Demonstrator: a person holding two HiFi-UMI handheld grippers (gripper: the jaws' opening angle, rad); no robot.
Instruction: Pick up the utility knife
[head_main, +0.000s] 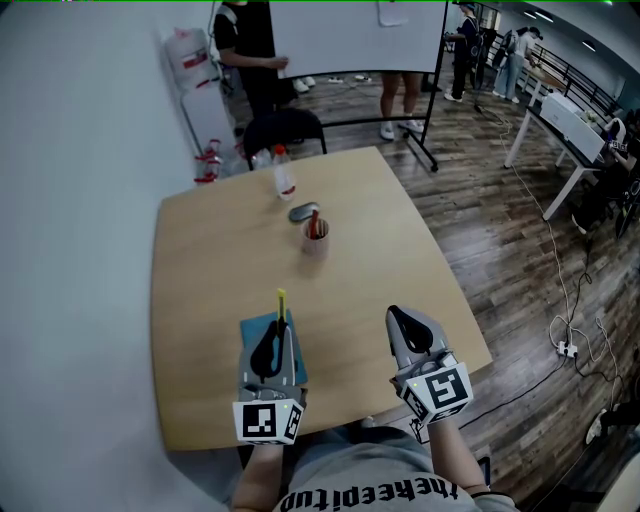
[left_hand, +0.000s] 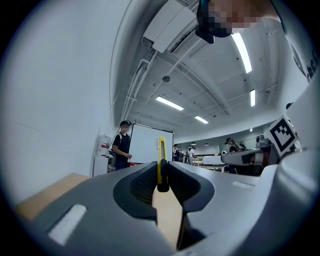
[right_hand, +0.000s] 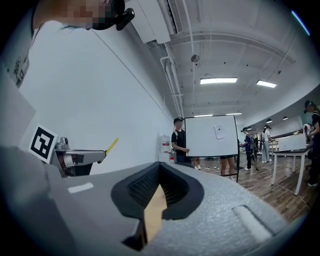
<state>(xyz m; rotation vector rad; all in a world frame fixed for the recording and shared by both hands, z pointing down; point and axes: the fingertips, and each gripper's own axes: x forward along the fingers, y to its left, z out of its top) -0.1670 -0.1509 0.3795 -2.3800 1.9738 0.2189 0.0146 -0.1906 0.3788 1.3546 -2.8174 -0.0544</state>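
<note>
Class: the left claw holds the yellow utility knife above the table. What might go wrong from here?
1. The left claw pinches the thin utility knife with its front jutting out ahead; it might pivot or slip out.
2. If dropped, it would likely hit the blue pad or the table close to the person's body.
3. The right claw is shut and apart, so it gives no support.

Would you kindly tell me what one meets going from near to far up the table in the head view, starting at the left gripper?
left gripper → yellow utility knife held in its fingers → beige cup → dark grey oval object → clear bottle → black chair behind the table's far edge
</note>
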